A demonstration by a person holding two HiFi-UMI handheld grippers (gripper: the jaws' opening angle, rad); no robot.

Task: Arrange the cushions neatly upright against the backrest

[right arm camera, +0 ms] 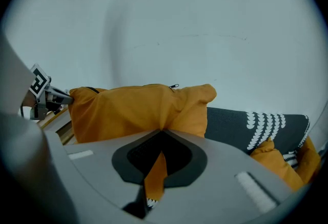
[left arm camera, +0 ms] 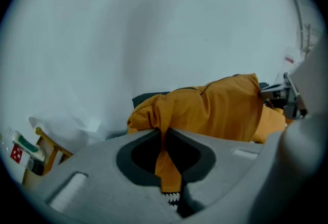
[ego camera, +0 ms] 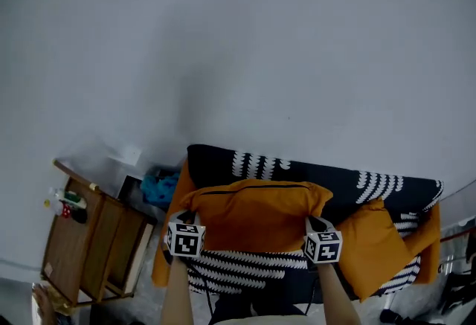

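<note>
An orange cushion (ego camera: 256,216) hangs lifted in front of a dark sofa backrest (ego camera: 342,181) with white markings. My left gripper (ego camera: 192,219) is shut on the cushion's lower left edge, and my right gripper (ego camera: 312,225) is shut on its lower right edge. In the left gripper view a fold of the cushion (left arm camera: 215,110) is pinched between the jaws (left arm camera: 164,135). The right gripper view shows the same cushion (right arm camera: 133,107) clamped in the right gripper (right arm camera: 163,133). A second orange cushion (ego camera: 379,242) leans at the sofa's right end, with part of it (right arm camera: 277,161) showing in the right gripper view.
A wooden side table (ego camera: 82,242) with small bottles (ego camera: 65,203) stands left of the sofa. A blue bundle (ego camera: 160,186) lies between them. A striped black-and-white cloth (ego camera: 238,268) covers the seat. A plain white wall (ego camera: 223,41) rises behind.
</note>
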